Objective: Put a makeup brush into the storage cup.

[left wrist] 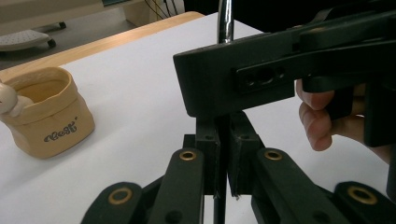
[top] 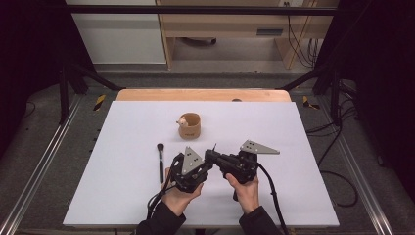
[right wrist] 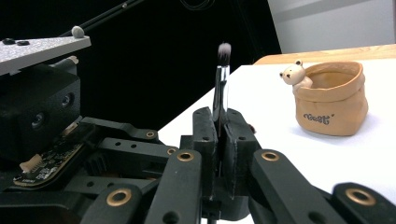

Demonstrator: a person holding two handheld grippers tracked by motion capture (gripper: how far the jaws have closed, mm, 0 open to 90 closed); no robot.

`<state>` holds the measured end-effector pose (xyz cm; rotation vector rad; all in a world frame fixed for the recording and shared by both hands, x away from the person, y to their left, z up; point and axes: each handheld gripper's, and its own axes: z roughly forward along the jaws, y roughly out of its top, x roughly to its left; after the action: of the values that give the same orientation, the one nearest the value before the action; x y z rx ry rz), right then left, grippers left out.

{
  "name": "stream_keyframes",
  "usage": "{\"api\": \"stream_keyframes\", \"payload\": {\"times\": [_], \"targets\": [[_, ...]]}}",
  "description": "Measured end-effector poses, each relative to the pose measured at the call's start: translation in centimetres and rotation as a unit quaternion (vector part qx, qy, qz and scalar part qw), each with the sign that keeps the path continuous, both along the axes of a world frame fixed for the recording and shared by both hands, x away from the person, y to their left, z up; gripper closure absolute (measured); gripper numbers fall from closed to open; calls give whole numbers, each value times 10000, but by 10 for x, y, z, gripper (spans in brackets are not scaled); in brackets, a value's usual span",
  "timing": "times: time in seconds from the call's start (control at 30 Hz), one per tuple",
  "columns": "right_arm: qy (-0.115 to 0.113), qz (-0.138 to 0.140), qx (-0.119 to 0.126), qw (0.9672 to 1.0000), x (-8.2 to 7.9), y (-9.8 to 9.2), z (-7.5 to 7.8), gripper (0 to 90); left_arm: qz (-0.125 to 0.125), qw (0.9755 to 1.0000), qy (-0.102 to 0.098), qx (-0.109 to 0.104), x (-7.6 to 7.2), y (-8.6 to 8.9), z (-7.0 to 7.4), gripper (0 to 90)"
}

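Observation:
A small makeup brush (right wrist: 222,65) with a silver ferrule and pale-tipped bristles stands upright between the pads of my right gripper (right wrist: 219,122), which is shut on its handle. My left gripper (left wrist: 223,127) is shut on the same thin handle lower down, and the ferrule (left wrist: 225,21) rises behind the right gripper's jaws (left wrist: 224,79) that cross in front. In the high view both grippers, left (top: 204,165) and right (top: 211,156), meet at the front middle of the table, with the brush tip (top: 214,146) poking up between them.
A tan bag-shaped cup (top: 190,126) with a small bear figure on its rim stands behind the grippers. A larger black brush (top: 160,161) lies on the white table sheet (top: 122,147) to the left of my left hand.

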<state>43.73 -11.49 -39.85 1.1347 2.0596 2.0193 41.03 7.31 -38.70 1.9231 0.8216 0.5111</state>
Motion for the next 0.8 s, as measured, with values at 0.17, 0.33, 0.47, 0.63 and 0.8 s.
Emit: {"api": "stream_keyframes", "payload": {"times": [0.17, 0.33, 0.47, 0.63, 0.8], "targets": [[-40, -14, -1, 10000, -1, 0, 1, 766, 12, 10000, -44, -18, 1, 1, -1, 843], [-157, -116, 59, 9998, -1, -8, 4, 684, 95, 9999, -32, 29, 4, 9, -3, 842], [-264, -166, -31, 9995, -2, -15, 6, 593, 185, 9998, 24, -11, 9, 17, -5, 842], [-353, -293, -234, 9987, -4, -24, 8, 481, 301, 9995, -51, -60, 12, 29, -2, 842], [-389, -514, -466, 9968, -5, -39, 9, 378, 335, 9991, -105, -240, 15, 44, 5, 841]]}}
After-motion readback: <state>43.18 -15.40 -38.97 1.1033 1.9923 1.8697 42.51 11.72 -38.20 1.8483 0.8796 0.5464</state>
